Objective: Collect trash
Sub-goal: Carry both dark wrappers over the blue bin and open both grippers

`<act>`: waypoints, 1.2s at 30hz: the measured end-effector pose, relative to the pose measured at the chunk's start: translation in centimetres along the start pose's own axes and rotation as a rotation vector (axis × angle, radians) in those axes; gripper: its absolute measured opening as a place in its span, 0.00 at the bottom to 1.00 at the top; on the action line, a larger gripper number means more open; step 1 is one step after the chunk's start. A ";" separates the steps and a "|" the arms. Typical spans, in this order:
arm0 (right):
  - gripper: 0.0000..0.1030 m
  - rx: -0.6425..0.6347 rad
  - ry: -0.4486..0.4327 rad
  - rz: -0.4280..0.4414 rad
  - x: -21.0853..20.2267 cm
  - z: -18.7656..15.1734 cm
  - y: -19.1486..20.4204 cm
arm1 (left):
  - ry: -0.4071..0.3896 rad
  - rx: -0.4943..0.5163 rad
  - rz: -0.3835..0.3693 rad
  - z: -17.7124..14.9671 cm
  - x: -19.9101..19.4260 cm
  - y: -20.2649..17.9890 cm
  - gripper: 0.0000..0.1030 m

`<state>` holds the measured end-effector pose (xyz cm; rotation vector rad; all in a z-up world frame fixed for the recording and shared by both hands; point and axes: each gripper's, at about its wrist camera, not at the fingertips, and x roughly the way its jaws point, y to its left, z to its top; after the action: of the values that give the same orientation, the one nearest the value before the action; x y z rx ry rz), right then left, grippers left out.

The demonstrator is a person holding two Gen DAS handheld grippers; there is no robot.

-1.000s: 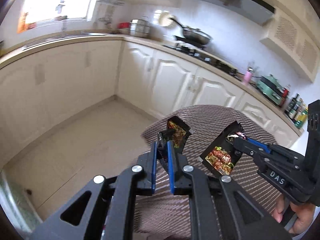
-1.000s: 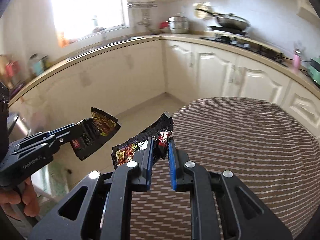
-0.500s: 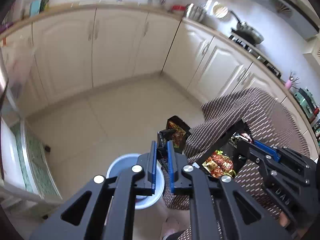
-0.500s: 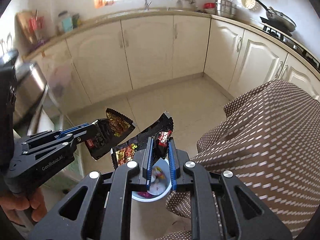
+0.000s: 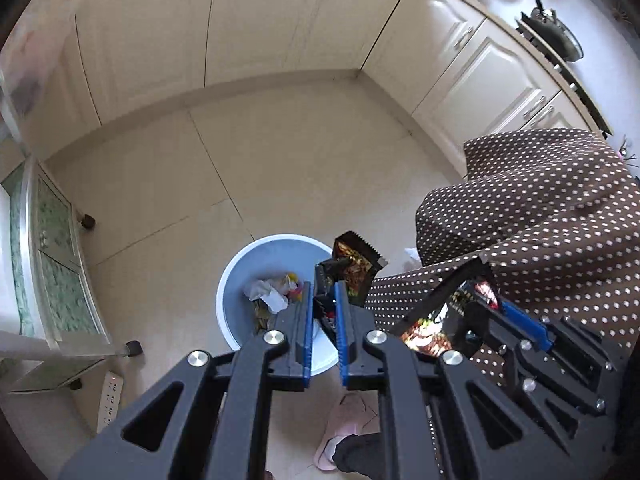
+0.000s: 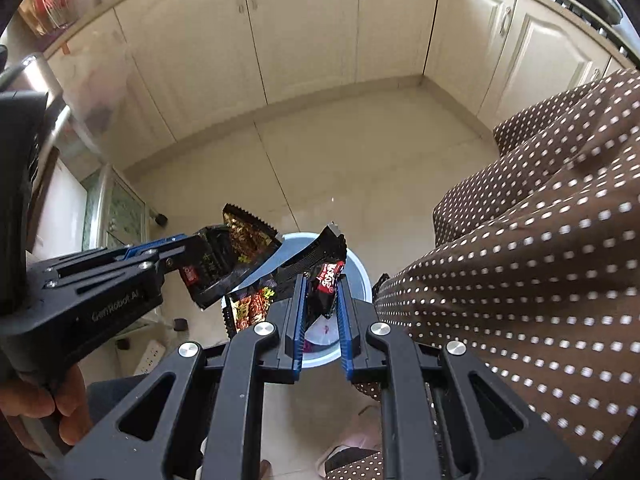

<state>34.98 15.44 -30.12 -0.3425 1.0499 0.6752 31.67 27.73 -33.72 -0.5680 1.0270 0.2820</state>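
My left gripper (image 5: 323,286) is shut on a black snack wrapper (image 5: 354,266) with a red and yellow print, held just above the light blue trash bin (image 5: 240,268) on the floor. Crumpled paper and wrappers (image 5: 272,294) lie inside the bin. In the right wrist view my right gripper (image 6: 322,280) is shut on a second black wrapper (image 6: 326,280) with red lettering, over the same bin (image 6: 362,272). The left gripper (image 6: 188,256) with its wrapper (image 6: 240,248) shows at the left there, and the right gripper (image 5: 492,300) with its wrapper (image 5: 448,304) appears at the right of the left wrist view.
A table under a brown dotted cloth (image 5: 540,220) stands right beside the bin. Cream kitchen cabinets (image 5: 248,28) line the far walls. A glass-shelved stand on wheels (image 5: 52,272) and a power strip (image 5: 110,396) sit at the left. A pink slipper (image 5: 340,428) is below the bin.
Both grippers have dropped from above the table and tilted downward, carrying their wrappers over the trash bin. The bin has come into view and grown closer. Both grips stay the same.
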 end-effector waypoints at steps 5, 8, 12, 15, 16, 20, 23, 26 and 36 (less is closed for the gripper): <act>0.13 0.016 0.020 -0.007 1.8 0.2 -0.4 | 0.008 -0.006 -0.018 0.9 1.6 -0.5 0.10; 0.13 0.025 0.031 -0.010 2.7 0.5 -0.4 | 0.013 -0.014 -0.040 1.5 2.2 -0.7 0.14; 0.13 0.028 0.042 -0.007 3.3 0.4 -0.5 | 0.025 -0.009 -0.058 1.2 2.4 -0.9 0.16; 0.13 0.027 0.050 -0.005 3.6 0.3 -0.4 | 0.037 -0.015 -0.070 0.5 2.4 -0.5 0.17; 0.13 0.027 0.053 -0.005 3.7 0.3 -0.3 | 0.041 -0.018 -0.069 0.2 2.4 -0.3 0.17; 0.13 0.025 0.067 -0.001 4.5 0.3 -0.1 | 0.045 -0.042 -0.075 -0.6 2.0 0.6 0.20; 0.13 0.022 0.073 0.002 4.8 0.4 -0.1 | 0.050 -0.048 -0.071 -1.0 1.9 0.8 0.23; 0.13 0.018 0.073 0.006 5.0 0.6 -0.1 | 0.051 -0.051 -0.067 -1.2 1.8 1.1 0.29; 0.15 0.008 0.054 0.004 5.3 1.7 0.0 | 0.063 -0.076 -0.078 -1.3 2.1 1.8 0.36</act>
<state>37.85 18.25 -34.01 -0.3532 1.1048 0.6677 30.93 28.36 -36.59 -0.6882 1.0555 0.2363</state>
